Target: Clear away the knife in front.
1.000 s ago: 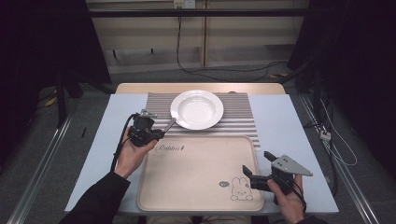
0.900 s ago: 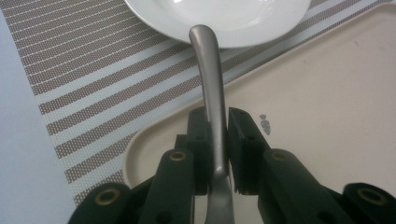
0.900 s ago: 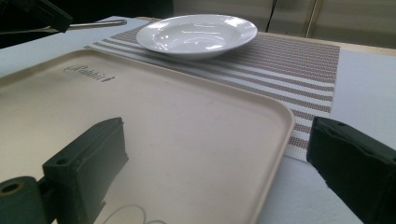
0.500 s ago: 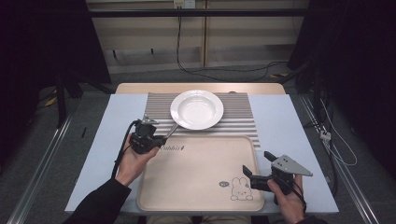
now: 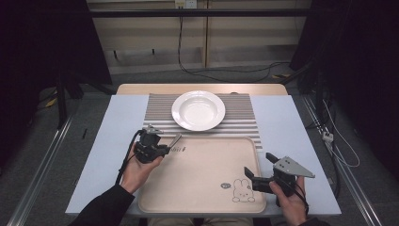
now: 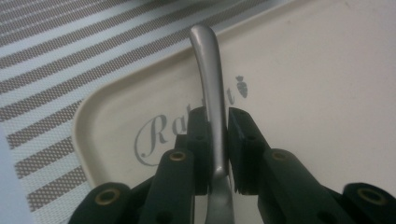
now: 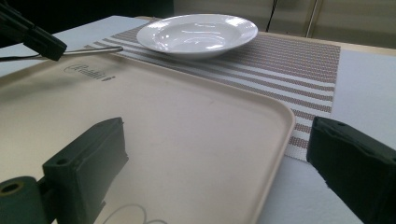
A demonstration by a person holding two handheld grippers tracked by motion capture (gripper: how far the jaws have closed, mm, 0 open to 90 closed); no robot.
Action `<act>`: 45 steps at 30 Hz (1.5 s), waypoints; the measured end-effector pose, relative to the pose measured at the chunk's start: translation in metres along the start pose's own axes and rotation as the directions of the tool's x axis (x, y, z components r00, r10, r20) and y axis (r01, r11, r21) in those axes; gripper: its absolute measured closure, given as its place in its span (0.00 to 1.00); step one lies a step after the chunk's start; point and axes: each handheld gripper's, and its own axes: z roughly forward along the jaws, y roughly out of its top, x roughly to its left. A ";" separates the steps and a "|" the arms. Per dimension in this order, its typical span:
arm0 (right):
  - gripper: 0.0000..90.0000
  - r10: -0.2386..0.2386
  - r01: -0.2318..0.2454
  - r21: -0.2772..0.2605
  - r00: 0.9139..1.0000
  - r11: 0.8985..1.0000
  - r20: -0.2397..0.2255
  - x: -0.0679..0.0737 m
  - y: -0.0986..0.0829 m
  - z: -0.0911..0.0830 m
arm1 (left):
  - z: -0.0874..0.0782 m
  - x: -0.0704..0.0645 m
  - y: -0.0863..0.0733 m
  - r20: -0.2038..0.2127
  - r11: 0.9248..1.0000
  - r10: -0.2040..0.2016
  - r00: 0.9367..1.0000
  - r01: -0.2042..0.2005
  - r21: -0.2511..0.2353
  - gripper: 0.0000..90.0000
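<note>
Two hand-held grippers are at work over a beige tray (image 5: 207,188) on the bench (image 5: 291,127). Left hand-held gripper (image 6: 215,140) is clamped on a metal utensil handle (image 6: 211,88), held over the tray's far left corner beside the printed lettering; the handle's free end points toward the striped mat (image 5: 244,117) beyond the tray. The utensil's working end is hidden, so its type cannot be told. Right hand-held gripper (image 7: 215,182) has its jaws wide apart, holding nothing, at the tray's near right corner by the rabbit print (image 5: 242,190). White plate (image 5: 198,110) sits on the mat, just beyond the tray's far edge, apart from both grippers.
</note>
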 end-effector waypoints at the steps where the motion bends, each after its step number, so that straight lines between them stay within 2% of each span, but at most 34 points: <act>1: 0.05 0.000 0.000 0.000 1.000 1.000 0.000 0.000 0.000 0.000 | 0.002 0.000 0.000 -0.001 1.000 0.001 1.000 -0.001 0.006 0.89; 6: 0.05 0.000 0.000 0.000 1.000 1.000 0.001 0.000 0.000 -0.001 | 0.010 -0.002 -0.002 0.000 1.000 -0.002 1.000 0.002 0.018 0.89; 9: 0.05 -0.002 0.002 0.000 1.000 1.000 0.002 0.000 -0.001 -0.001 | 0.015 -0.003 -0.003 0.006 1.000 -0.020 1.000 0.020 0.024 0.89; 12: 0.05 -0.003 0.003 0.000 1.000 1.000 0.004 0.000 -0.001 -0.002 | 0.018 -0.005 -0.003 0.006 0.999 -0.010 1.000 0.010 0.041 0.89; 13: 0.05 -0.002 0.002 0.000 1.000 1.000 0.006 0.000 -0.001 -0.002 | 0.019 -0.007 -0.004 0.009 0.999 -0.031 0.999 0.031 0.033 0.89; 15: 0.05 0.000 0.000 -0.001 1.000 1.000 0.007 0.000 -0.001 -0.002 | 0.020 -0.008 -0.005 0.007 0.999 -0.008 1.000 0.008 0.053 0.89; 16: 0.05 -0.001 0.001 -0.002 1.000 1.000 0.006 0.000 -0.001 -0.002 | 0.022 -0.010 -0.006 0.006 0.998 -0.039 0.999 0.038 0.042 0.89; 18: 0.05 -0.001 0.001 -0.001 1.000 1.000 0.006 0.000 -0.001 -0.002 | 0.022 -0.011 -0.007 0.020 0.997 -0.022 1.000 0.020 0.071 0.89; 19: 0.05 0.000 0.000 -0.001 1.000 1.000 0.007 0.000 -0.001 -0.002 | 0.021 -0.012 -0.008 0.012 0.997 -0.008 1.000 0.007 0.079 0.88; 21: 0.05 0.001 -0.001 -0.002 1.000 1.000 0.005 0.000 -0.001 -0.002 | 0.022 -0.012 -0.009 0.018 0.996 -0.007 1.000 0.005 0.090 0.88; 22: 0.05 0.001 -0.001 -0.002 1.000 1.000 0.004 0.000 -0.001 -0.002 | 0.024 -0.013 -0.010 0.019 0.997 -0.028 0.999 0.027 0.075 0.88; 24: 0.05 0.000 0.000 -0.003 1.000 1.000 0.003 0.000 -0.001 -0.002 | 0.022 -0.011 -0.011 0.018 0.996 -0.009 1.000 0.007 0.086 0.88; 27: 0.05 -0.002 0.002 -0.002 1.000 1.000 0.001 0.000 -0.001 -0.002 | 0.022 -0.009 -0.011 0.036 0.996 -0.010 0.999 0.007 0.090 0.88; 29: 0.05 -0.006 0.006 -0.001 1.000 1.000 0.001 0.000 -0.001 -0.002 | 0.022 -0.007 -0.011 0.074 0.996 -0.014 0.997 0.008 0.091 0.80; 31: 0.05 -0.006 0.006 0.000 1.000 1.000 0.000 0.000 -0.001 -0.001 | 0.022 -0.005 -0.010 0.070 0.996 -0.023 0.997 0.017 0.089 0.66; 35: 0.05 -0.003 0.003 0.000 1.000 1.000 -0.002 -0.001 -0.001 -0.001 | 0.019 0.000 -0.008 0.082 0.998 -0.011 0.997 0.005 0.066 0.57; 39: 0.05 -0.003 0.003 0.002 1.000 1.000 -0.006 -0.002 -0.001 0.001 | 0.018 0.002 -0.005 0.103 0.999 -0.014 0.995 0.010 0.034 0.49; 41: 0.05 -0.002 0.002 0.001 1.000 1.000 -0.008 -0.001 -0.001 0.002 | 0.017 0.002 -0.004 0.144 0.999 -0.025 0.989 0.022 0.023 0.47; 43: 0.05 -0.004 0.004 -0.001 1.000 1.000 -0.010 -0.001 0.000 0.002 | 0.016 -0.002 -0.003 0.151 1.000 -0.002 0.988 0.001 0.007 0.42; 45: 0.05 -0.005 0.005 -0.002 1.000 1.000 -0.013 -0.001 0.000 0.002 | 0.013 -0.005 -0.003 0.175 1.000 0.029 0.984 -0.028 -0.007 0.40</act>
